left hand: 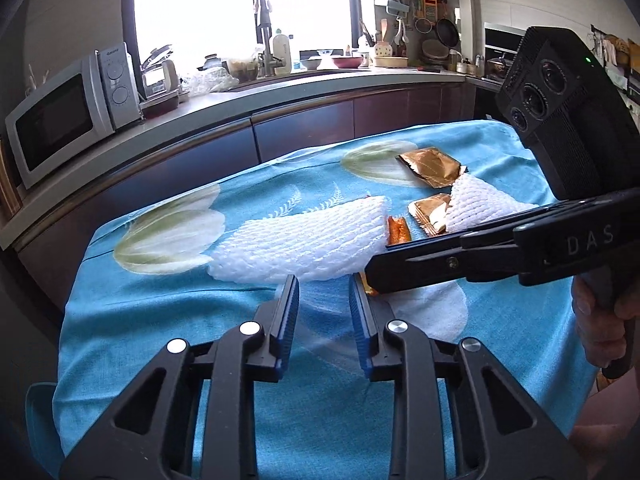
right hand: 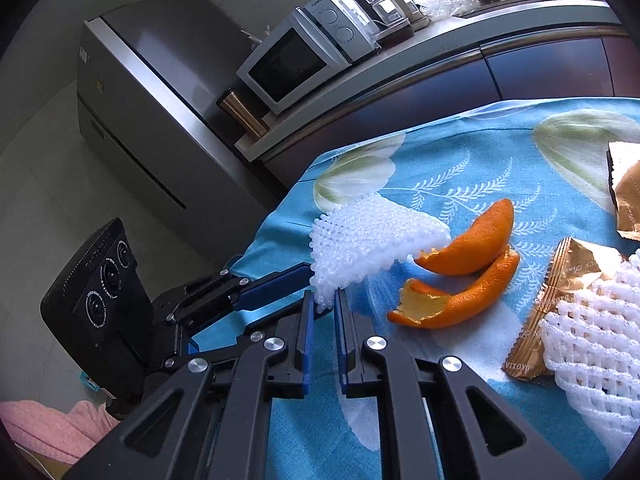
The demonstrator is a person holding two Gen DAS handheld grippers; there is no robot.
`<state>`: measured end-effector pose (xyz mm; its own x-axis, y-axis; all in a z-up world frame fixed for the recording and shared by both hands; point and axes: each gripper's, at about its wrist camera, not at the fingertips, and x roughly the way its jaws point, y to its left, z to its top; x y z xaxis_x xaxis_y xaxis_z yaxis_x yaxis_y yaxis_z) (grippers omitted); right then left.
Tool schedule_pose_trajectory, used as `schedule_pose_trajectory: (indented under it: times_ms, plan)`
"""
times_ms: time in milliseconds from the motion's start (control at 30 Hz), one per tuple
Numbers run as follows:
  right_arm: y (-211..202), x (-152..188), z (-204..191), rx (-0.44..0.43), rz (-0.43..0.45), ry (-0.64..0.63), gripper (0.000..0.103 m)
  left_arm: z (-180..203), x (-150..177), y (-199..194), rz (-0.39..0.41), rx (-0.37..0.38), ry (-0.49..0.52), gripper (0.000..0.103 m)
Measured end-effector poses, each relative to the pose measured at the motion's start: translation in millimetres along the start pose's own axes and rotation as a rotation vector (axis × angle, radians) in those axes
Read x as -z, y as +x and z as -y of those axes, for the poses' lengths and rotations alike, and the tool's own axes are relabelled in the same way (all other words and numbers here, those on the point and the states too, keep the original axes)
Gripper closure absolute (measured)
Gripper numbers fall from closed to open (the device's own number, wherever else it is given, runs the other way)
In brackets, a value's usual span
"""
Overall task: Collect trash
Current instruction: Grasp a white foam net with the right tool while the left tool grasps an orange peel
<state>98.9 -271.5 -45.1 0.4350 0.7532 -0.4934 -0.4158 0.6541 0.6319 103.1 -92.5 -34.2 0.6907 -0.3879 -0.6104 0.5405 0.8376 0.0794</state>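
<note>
White foam net [right hand: 368, 240] with a bumpy mesh pattern at the right gripper [right hand: 322, 300] tips; orange peel [right hand: 468, 268] just right of it; gold wrapper [right hand: 556, 304] farther right; turquoise tablecloth [right hand: 460, 176], white tulip and fern print; blue pads [right hand: 307, 332], black claw.

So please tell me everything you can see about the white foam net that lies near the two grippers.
The white foam net is a soft fruit sleeve of puffy white foam mesh, flattened and lying on the blue flowered tablecloth. In the right wrist view it looks roughly triangular, one corner touching the orange peel. Its near corner hangs between the right gripper fingertips, which look closed on it. The left gripper reaches its near edge with nothing between its fingers.
</note>
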Motion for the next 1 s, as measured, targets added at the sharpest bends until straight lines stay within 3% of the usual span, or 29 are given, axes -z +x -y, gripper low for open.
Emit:
schedule_pose_trajectory:
  times_ms: [133,200,267,300,500,700,800,833,867,1000]
  plan:
    - [-2,0,2,-0.014,0.001,0.011,0.094,1,0,0,-0.001,0.021,0.007,0.078]
    - [-3,0,4,-0.019,0.000,0.020,0.092,2,0,0,-0.003,0.038,0.019,0.085]
    - [-4,1,6,-0.002,0.001,0.025,0.088,3,0,0,-0.008,0.038,0.025,0.100]
    - [-5,0,7,0.010,0.005,0.029,0.083,4,1,1,-0.012,0.040,0.023,0.100]
    - [-20,-1,15,0.130,0.055,0.002,0.074,-8,3,3,-0.034,0.054,-0.035,0.100]
    - [-17,-6,31,0.186,0.056,0.036,0.064,-18,4,4,-0.042,0.061,-0.083,0.097]
    - [-3,-10,28,0.198,0.038,0.019,0.066,-17,4,3,-0.041,0.057,-0.087,0.095]
    - [3,-11,28,0.200,0.028,0.015,0.072,-17,4,3,-0.043,0.056,-0.086,0.093]
    - [7,-12,28,0.203,0.017,0.014,0.091,-16,4,3,-0.045,0.052,-0.085,0.092]
    - [2,-12,29,0.164,0.047,0.027,0.093,-15,5,2,-0.051,0.076,-0.090,0.088]
